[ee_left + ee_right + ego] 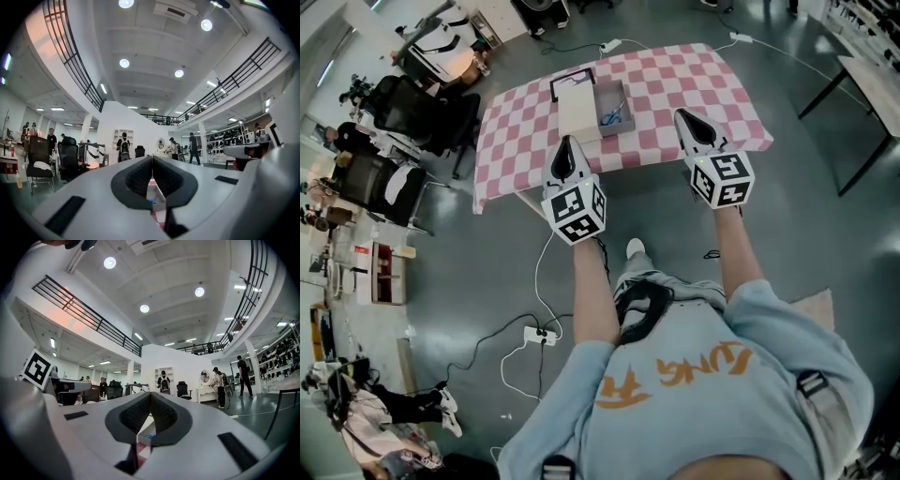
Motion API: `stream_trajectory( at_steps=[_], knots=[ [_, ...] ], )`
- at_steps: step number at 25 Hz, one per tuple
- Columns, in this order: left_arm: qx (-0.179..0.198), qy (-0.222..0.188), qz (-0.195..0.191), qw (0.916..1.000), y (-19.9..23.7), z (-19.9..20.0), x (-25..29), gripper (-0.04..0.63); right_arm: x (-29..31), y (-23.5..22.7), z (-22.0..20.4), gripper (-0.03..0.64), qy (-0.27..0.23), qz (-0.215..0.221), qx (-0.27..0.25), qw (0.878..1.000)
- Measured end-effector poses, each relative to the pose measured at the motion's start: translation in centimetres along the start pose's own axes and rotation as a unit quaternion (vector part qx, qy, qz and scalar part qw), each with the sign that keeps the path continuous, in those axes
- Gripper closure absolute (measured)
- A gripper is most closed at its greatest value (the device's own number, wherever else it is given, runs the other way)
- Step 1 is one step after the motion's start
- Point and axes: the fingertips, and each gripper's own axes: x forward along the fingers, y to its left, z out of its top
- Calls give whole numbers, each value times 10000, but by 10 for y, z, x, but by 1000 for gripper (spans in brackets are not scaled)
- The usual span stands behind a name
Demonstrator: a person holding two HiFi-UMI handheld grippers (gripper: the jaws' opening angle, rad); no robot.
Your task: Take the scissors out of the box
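- The desk (694, 75), under a pink-and-white checked cloth (525, 131), stands at the top of the head view.
- An open grey box (602, 97) sits near the middle of the desk, toward its near edge.
- The scissors (615, 117), with blue handles, lie inside the box on its floor, at the end nearer the person.
- A cream panel (578, 114) lies flat and touches the box's left side.
- The left hand-held gripper (566, 141) is closed and empty. In the left gripper view (152, 159) the dark pads meet along their length with nothing between them.
- The right hand-held gripper (680, 113) is closed and empty too. In the right gripper view (150, 394) its pads press together.
- Both point level toward the desk, side by side and well apart, with the box between their lines.
- In the head view their tips overlap the near edge of the cloth; neither touches the box or the scissors.
- Below each pair of closed pads the box shows, with a speck of blue from the scissors (152, 201) (150, 436).
- Each gripper carries a marker cube (575, 211) just in front of the person's forearm.
- A power strip (541, 334) with trailing cables lies on the grey floor (825, 244) by the person's legs.
- Office chairs (403, 108) stand to the left of the desk.
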Motion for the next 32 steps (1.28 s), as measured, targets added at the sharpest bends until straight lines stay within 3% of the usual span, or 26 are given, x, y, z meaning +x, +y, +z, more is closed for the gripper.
stream_trajectory(
  at_steps=[8,13,17,25,32],
  knots=[
    [-67,-196,-75,9998,11,-5,36,574,32,-7,-2,618,-57,76,-234,9997],
    [-140,-120,-179,9997,20,-21,73,574,68,-20,-6,618,-3,36,-284,9996],
    [-228,-54,-151,9996,41,-33,112,574,111,-13,-17,618,72,255,-337,9991],
    [-39,454,-384,9982,77,-69,214,574,212,-36,-67,618,502,119,15,9987],
    [205,961,-688,9928,95,-78,294,574,279,-60,-85,618,997,-178,253,9945]
  ],
)
